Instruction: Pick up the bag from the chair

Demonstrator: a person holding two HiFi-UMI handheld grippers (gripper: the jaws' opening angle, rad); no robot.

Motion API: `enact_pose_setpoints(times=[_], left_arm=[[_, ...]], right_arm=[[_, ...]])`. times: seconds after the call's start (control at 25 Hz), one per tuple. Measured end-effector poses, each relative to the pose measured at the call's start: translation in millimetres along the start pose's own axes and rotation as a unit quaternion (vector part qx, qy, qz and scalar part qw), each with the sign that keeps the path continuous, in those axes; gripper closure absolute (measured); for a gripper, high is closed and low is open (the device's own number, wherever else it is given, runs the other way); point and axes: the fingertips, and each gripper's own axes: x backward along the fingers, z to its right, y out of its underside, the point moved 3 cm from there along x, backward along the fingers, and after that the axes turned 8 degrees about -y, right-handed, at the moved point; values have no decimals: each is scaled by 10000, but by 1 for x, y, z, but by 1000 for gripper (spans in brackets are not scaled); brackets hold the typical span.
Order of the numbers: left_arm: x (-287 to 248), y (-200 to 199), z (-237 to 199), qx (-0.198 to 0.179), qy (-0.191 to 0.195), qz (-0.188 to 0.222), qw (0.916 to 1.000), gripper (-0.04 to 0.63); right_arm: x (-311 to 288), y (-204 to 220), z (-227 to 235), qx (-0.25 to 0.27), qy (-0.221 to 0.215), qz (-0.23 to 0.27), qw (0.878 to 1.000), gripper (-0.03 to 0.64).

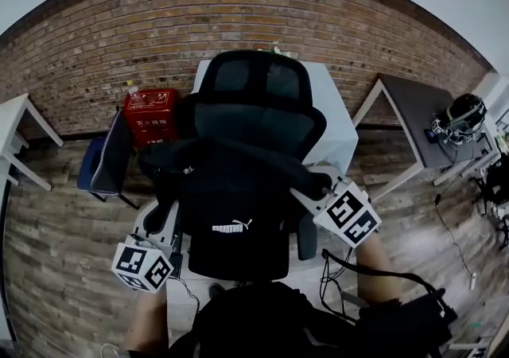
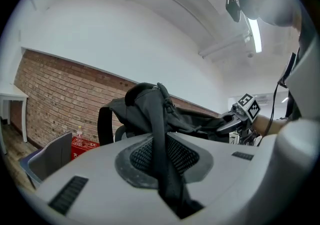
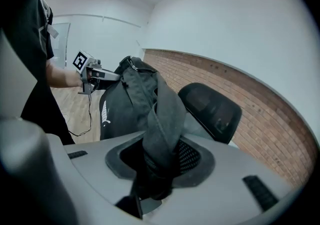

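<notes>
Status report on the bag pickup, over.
Left gripper, right gripper shut on backpack straps. Black backpack hangs between them, before office chair. Nothing blocking.

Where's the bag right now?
Head view centre: the black bag hangs in front of the office chair backrest, between the left gripper and the right gripper, each shut on a strap.

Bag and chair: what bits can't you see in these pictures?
- Chair seat: in the head view the bag covers it, so whether the bag touches it cannot be told.
- Straps: in both gripper views their ends vanish between the jaws of the left gripper and the right gripper.
- Writing on the red box: too small to read in the head view.
</notes>
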Motion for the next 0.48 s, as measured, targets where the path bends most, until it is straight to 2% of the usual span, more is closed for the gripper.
enact_pose_setpoints(times=[0.48], left_arm=[[-2, -10, 16, -123, 106, 110, 9998, 531]], right_arm=[[15, 2, 6, 47, 234, 26, 9997, 479]])
